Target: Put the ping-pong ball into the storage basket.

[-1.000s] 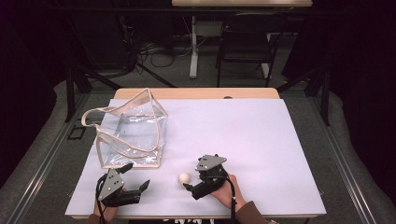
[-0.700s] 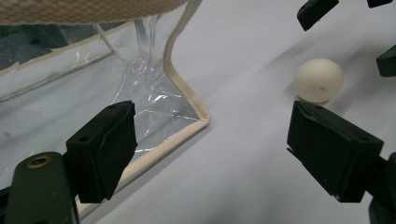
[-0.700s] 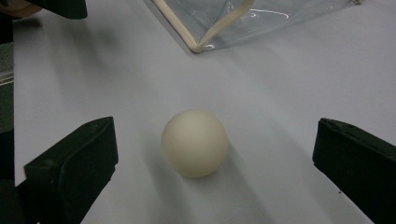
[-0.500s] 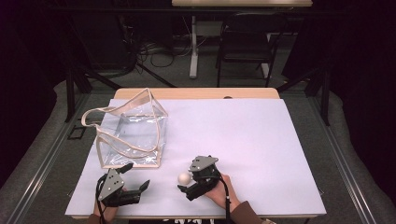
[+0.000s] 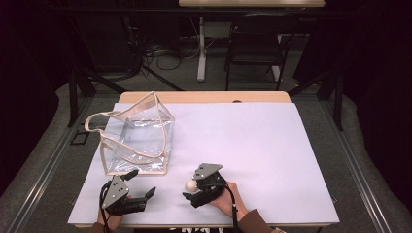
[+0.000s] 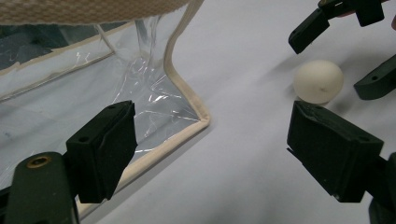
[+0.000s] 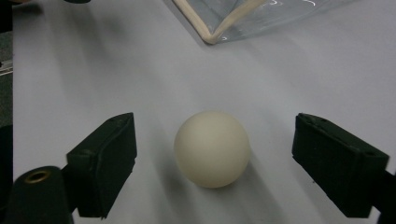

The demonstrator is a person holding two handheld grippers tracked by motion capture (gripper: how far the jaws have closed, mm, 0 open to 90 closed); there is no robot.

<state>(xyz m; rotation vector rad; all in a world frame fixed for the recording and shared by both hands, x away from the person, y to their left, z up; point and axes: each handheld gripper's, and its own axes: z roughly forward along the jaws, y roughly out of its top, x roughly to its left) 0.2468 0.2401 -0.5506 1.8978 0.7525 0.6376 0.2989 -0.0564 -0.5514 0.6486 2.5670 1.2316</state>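
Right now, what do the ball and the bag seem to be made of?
Ball: probably hard plastic, matte cream; its surface is smooth and even, with no shine. Bag: clear glossy plastic film, wrinkled with bright glints; its beige edging and handle look like woven fabric, showing a ribbed weave.

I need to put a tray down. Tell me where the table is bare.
The white table is bare right of the clear bag, out to its far and right edges. The near-left is crowded: bag, ball, left gripper, right gripper.

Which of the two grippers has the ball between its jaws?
The right gripper: the white ball sits between its jaws, untouched. The left gripper has nothing between its jaws.
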